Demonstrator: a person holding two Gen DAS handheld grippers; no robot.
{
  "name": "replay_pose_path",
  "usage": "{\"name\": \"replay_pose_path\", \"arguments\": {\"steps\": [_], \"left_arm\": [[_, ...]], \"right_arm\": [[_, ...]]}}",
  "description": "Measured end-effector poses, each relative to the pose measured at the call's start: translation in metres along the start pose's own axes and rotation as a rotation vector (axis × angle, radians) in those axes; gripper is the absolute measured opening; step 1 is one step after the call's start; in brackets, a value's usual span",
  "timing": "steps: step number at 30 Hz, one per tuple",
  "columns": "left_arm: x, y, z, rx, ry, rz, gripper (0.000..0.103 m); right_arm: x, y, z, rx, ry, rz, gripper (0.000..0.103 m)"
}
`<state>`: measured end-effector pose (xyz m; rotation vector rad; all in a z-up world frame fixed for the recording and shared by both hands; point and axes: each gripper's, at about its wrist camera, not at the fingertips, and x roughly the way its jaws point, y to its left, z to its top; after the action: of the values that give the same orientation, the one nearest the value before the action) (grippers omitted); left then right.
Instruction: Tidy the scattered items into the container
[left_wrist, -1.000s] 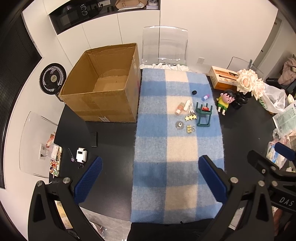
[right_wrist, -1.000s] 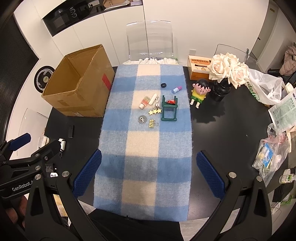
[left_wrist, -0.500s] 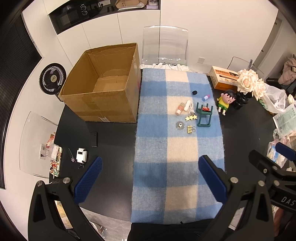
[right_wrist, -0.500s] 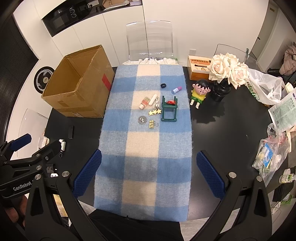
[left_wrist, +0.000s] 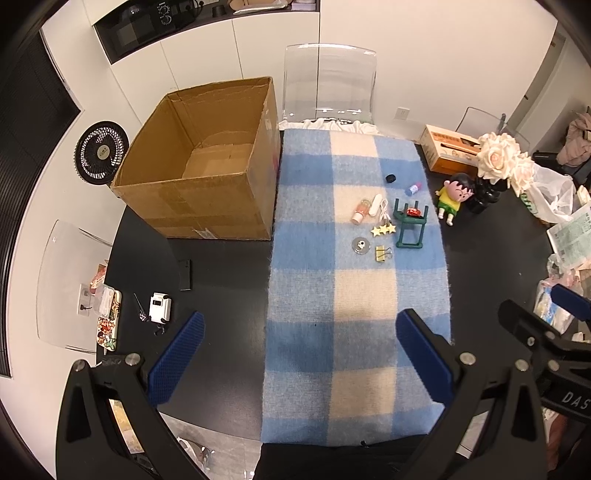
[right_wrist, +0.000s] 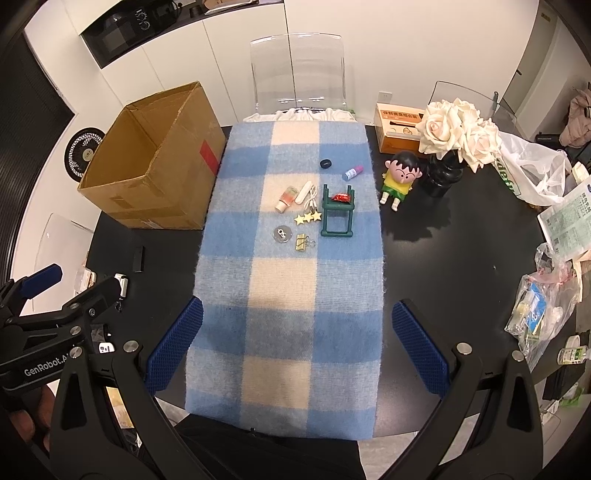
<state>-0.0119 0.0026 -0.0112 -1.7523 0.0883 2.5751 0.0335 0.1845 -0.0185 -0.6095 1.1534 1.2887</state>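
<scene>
The left hand-held gripper (left_wrist: 299, 354) is held above the near end of the bench (left_wrist: 221, 266), with its two blue fingers wide apart and nothing between them. The right hand-held gripper (right_wrist: 295, 343) is in the same state, wide and empty, also over the near end of the blue and cream checked blanket (right_wrist: 291, 295) which covers the middle of the bench.

The scattered items lie well apart from both grippers, in one group on the far half of the blanket. I count one small pink bottle (right_wrist: 286, 198), one white cable (right_wrist: 308, 194), three yellow stars (right_wrist: 307, 218) touching in a row, one round clear disc (right_wrist: 282, 233), one gold binder clip (right_wrist: 303, 243), one green toy stool (right_wrist: 338, 210) lying on its side with one red wrapped piece (right_wrist: 341, 198) on it, one black cap (right_wrist: 325, 163) and one small blue tube (right_wrist: 352, 172).

The container is one open cardboard box (left_wrist: 207, 162). It stands on the bench to the left of the blanket, just beside its far left edge. Its inside looks empty in the left wrist view.
</scene>
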Motion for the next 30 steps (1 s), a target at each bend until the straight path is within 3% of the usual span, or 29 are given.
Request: {"name": "replay_pose_path", "arguments": {"steps": [10, 30], "left_arm": [[0.033, -0.005, 0.013, 0.015, 0.033, 0.014, 0.103], [0.144, -0.038, 0.053, 0.035, 0.161, -0.085, 0.103]], "right_arm": [[0.028, -0.008, 0.013, 0.006, 0.031, 0.011, 0.103], [0.116, -0.044, 0.066, 0.065, 0.101, -0.029, 0.103]]}}
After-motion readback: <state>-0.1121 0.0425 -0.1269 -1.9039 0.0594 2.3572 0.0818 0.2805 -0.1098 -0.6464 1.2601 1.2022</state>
